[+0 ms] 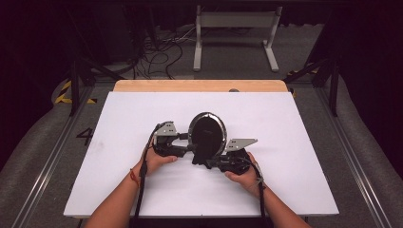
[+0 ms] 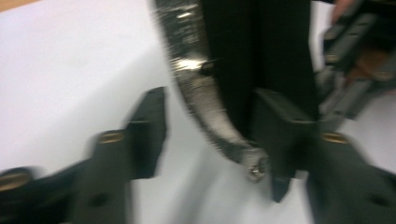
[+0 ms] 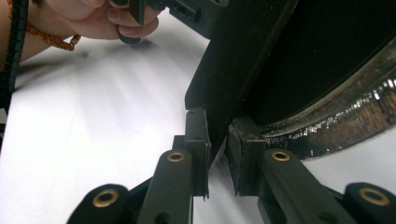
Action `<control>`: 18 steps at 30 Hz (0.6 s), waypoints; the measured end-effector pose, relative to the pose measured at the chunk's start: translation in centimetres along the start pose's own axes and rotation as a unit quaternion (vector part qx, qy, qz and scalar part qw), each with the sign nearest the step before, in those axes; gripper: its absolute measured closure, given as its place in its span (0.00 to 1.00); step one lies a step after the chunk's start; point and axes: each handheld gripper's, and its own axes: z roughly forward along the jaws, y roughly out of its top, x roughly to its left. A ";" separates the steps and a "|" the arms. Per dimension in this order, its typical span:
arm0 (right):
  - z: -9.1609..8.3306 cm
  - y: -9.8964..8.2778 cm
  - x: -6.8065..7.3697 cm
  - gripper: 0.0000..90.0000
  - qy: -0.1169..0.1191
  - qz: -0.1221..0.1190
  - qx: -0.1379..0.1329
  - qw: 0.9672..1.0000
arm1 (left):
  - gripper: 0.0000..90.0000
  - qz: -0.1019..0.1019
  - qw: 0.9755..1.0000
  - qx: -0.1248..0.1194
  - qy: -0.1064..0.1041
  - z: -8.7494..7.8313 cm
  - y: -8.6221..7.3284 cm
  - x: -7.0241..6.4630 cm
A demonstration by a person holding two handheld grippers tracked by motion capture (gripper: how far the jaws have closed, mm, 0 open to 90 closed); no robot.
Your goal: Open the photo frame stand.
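Mirror (image 1: 207,134): oval, dark face, glittery silver rim, standing upright on its black back stand near the centre of the white tabletop (image 1: 285,123), between your two hands.

Right hand-held gripper (image 3: 217,154) comes in from about 4 o'clock of the mirror. Its jaws stand narrow and clamp the black stand panel (image 3: 233,70); in the right gripper view the panel's lower edge sits pinched between both pads. That side looks secured.

Left hand-held gripper (image 2: 210,135) comes in from 9 o'clock. Jaws stand partly apart, with the sparkly rim (image 2: 205,102) and the dark panel edge between them. One finger (image 2: 280,135) lies against the dark panel; the other finger (image 2: 147,130) stands clear of the rim with white tabletop showing in the gap. So no pinch on that side. The view is blurred, so contact on the near pad is my read, not certain.

Progress, as I judge it: the mirror is up and braced from the right, and the stand looks swung out. Left to do: finish with the left side, either grip or back off, then let go on the right and see whether it stands alone.
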 end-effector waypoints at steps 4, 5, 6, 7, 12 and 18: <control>0.0 -0.2 -0.3 0.88 -0.003 0.004 0.005 1.000 | 0.66 0.005 1.000 0.001 -0.003 0.0 0.1 -0.2; 0.0 -0.2 -0.3 0.88 -0.001 0.004 0.005 1.000 | 0.66 0.005 1.000 0.000 -0.002 0.0 0.1 -0.2; 0.0 -0.1 -0.3 0.88 -0.001 0.002 0.007 1.000 | 0.66 0.005 1.000 0.001 0.001 -0.1 0.1 -0.3; 0.0 -0.1 -0.2 0.88 -0.001 0.002 0.007 1.000 | 0.67 0.008 1.000 0.002 0.003 -0.2 0.2 -0.4; -0.2 0.2 0.0 0.89 0.010 0.002 0.000 1.000 | 0.72 0.027 0.999 -0.007 0.040 -0.5 0.4 -0.9; -0.6 0.4 -0.3 0.88 0.018 0.007 0.003 1.000 | 0.75 0.048 0.996 -0.019 0.072 -0.7 0.5 -1.7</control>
